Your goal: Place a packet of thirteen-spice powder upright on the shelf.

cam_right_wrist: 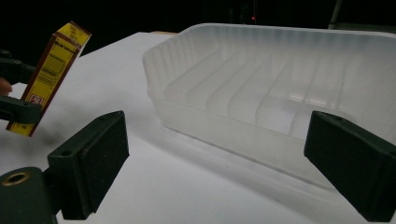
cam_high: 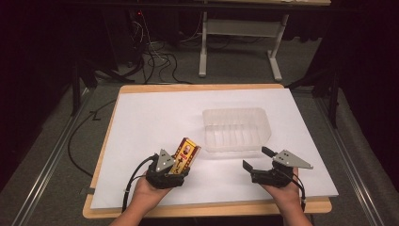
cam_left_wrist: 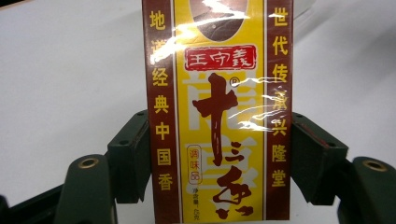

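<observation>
Left gripper (cam_high: 181, 162) is clamped on a tall yellow and dark-red cardboard box printed with Chinese characters (cam_high: 186, 153). In the left gripper view both black jaws press flat against the long sides of the box (cam_left_wrist: 218, 116), one on each side, and glossy film on its front catches glare. The jaws hold the box in its lower part and its top end points away from the camera. In the high view the box tilts up and to the right out of the gripper, its top end near the front-left corner of the clear ribbed plastic tray (cam_high: 236, 128), not touching it.

Right gripper (cam_high: 257, 158) is wide open with nothing between the jaws. In the right gripper view its two black jaws frame the near wall of the tray (cam_right_wrist: 280, 93), which sits just ahead on the white sheet. The tray is empty, open side up. The held box (cam_right_wrist: 49, 74) shows at the far left of that view, tilted, with the left gripper's jaws around it.

White sheet (cam_high: 155, 117) covers most of the wooden bench (cam_high: 207, 207); the tray sits right of centre on it. Both hands hold their grippers near the front edge, well apart from each other.
</observation>
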`<state>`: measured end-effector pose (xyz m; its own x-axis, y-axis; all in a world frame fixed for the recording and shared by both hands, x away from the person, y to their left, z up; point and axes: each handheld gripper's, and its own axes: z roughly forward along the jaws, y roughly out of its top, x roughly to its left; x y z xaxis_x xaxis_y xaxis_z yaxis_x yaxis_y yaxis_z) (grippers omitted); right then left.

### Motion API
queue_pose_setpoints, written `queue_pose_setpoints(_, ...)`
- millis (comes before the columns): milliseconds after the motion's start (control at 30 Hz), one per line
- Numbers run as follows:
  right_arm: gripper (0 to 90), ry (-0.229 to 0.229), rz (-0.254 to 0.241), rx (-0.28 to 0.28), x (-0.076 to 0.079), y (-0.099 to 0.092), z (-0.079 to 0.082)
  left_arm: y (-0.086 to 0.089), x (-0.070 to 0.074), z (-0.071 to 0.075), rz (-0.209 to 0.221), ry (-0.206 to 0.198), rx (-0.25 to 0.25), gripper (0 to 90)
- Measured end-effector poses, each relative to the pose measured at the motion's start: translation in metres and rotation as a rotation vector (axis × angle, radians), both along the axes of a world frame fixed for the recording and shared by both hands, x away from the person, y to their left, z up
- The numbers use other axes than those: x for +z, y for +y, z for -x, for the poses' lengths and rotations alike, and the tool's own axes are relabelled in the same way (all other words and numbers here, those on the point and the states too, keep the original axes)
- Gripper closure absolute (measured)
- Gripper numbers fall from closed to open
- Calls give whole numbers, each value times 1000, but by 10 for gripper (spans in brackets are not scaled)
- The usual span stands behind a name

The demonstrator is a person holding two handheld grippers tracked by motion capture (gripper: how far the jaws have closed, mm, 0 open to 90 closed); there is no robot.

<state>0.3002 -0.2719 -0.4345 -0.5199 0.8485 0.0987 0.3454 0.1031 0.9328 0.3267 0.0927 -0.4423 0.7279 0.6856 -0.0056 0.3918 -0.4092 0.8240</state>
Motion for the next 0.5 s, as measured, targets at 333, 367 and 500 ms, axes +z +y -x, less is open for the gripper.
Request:
queue_pose_setpoints(333,77,33,-31,60,13,29,-13,-15,3,3,28,-48,-16,325)
queue_pose_setpoints(367,76,33,-31,66,14,32,-13,-17,3,4,30,-51,-17,325)
queue_pose_setpoints(500,59,14,-40,103,21,42,-16,-25,2,4,34,-36,-33,325)
